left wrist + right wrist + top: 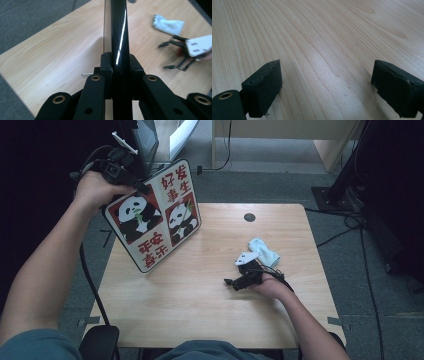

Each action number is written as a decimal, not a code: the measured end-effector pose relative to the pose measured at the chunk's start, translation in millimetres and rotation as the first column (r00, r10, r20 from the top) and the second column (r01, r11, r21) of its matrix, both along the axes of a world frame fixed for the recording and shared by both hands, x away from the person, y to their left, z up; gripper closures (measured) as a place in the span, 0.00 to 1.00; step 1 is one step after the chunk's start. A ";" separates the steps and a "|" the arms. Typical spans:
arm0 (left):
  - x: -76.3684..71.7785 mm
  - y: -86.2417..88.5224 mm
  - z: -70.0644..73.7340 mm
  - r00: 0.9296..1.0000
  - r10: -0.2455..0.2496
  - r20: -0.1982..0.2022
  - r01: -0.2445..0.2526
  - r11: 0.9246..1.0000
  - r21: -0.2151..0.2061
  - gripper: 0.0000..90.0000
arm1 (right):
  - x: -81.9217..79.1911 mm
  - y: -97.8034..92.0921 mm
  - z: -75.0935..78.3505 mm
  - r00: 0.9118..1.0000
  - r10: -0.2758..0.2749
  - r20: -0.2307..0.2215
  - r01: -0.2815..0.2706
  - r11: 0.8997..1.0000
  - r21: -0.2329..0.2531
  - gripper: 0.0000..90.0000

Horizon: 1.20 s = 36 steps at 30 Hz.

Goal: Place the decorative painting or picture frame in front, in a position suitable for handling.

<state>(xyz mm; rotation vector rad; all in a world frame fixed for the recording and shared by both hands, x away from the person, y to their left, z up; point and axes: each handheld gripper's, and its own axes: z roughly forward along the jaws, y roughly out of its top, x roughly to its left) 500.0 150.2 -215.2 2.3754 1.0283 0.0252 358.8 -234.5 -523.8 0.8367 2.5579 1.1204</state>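
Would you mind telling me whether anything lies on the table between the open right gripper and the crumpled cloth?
Nothing visible does. The right gripper rests open on the table, and the cloth lies just beyond it, past its grey plate.

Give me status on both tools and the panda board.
Left tool shut on panda board, held tilted, bottom corner on table. Right tool open, empty, low over table. Cloth beside it, clear.

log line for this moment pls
left gripper: shut on flat panda-print board, tilted | right gripper: open, low over wooden table | pale blue cloth: untouched
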 end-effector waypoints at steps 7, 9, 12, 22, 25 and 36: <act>-30.7 -21.7 -0.8 0.997 -0.076 0.001 0.076 0.996 -0.035 0.89 | -0.2 0.0 0.0 1.000 -0.001 -0.001 0.001 1.000 0.001 0.11; -41.3 -31.1 -2.9 0.994 -0.108 0.013 0.109 0.993 -0.038 0.89 | -0.3 0.0 0.0 1.000 -0.002 0.000 0.002 1.000 0.000 0.11; -52.7 -45.2 -7.1 0.993 -0.118 -0.010 0.117 0.991 -0.064 0.89 | -0.4 0.0 0.0 1.000 -0.002 0.000 0.002 1.000 0.000 0.11; -61.0 -66.9 -14.9 0.986 -0.159 -0.041 0.154 0.982 -0.109 0.89 | -0.7 -0.1 -0.1 1.000 -0.003 0.003 0.003 1.000 0.000 0.11; -61.3 -68.5 -16.6 0.987 -0.156 -0.038 0.152 0.983 -0.101 0.88 | -0.8 -0.2 -0.1 1.000 -0.003 0.003 0.003 1.000 0.000 0.11; -59.7 -66.6 -24.9 0.991 -0.124 -0.058 0.118 0.989 -0.094 0.88 | -0.8 -0.2 -0.1 1.000 -0.003 0.003 0.003 1.000 0.000 0.11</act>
